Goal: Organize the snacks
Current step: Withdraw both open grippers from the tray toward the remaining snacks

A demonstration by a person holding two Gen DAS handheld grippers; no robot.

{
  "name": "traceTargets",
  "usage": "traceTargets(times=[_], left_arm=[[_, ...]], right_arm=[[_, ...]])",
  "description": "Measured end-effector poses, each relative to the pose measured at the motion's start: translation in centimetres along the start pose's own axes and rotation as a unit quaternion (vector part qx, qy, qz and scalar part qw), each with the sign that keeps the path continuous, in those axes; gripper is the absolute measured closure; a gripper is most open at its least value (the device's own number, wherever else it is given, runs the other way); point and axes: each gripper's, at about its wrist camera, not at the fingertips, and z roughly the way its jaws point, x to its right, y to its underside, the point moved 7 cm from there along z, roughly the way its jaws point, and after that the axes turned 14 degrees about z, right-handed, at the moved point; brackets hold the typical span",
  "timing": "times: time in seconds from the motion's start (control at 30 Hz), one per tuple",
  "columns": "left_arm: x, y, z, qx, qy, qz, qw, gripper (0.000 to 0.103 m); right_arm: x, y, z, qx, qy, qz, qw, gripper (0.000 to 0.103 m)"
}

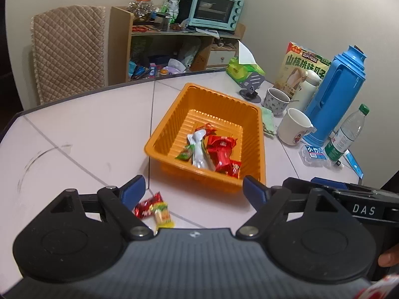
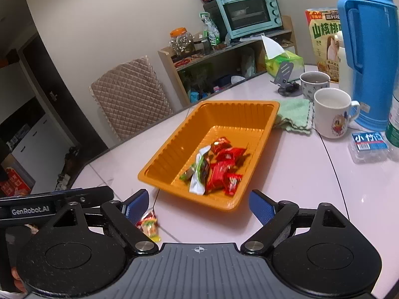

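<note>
Left gripper point(image 1: 193, 189) wide apart, nothing between the blue pads point(image 1: 132, 191). Right gripper point(image 2: 199, 205) wide apart too, nothing held. Just past the left pads, two small snacks on the white table point(image 1: 87, 134): a red candy point(image 1: 147, 205) and a yellow and green candy point(image 1: 163, 215), touching each other. Same little yellow and green packet point(image 2: 149, 224) by the inner pad in the right view, blurry there. A bit farther, an orange tray point(image 1: 172, 122) with ribbed walls. Inside, bunched at the near end: shiny red packets point(image 1: 222, 150), a long white wrapper point(image 1: 198, 149), a small green one point(image 1: 185, 153). Far end of tray bare. Beside the tray, a green cloth point(image 2: 295, 117), touching its corner. Then a white mug point(image 2: 330, 112), a patterned cup point(image 2: 313, 81), a tall blue flask point(image 1: 339, 92). Far back, a teal oven point(image 1: 215, 8) on a shelf.
</note>
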Motion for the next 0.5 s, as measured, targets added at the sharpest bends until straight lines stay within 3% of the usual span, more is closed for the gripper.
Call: traceTargets(times=[0.5], left_arm=[[-0.3, 6.3, -3.9, -0.045, -0.032, -0.028, 0.9981, 0.018]], right_arm=[[-0.6, 5.1, -1.9, -0.051, -0.011, -0.020, 0.998, 0.016]])
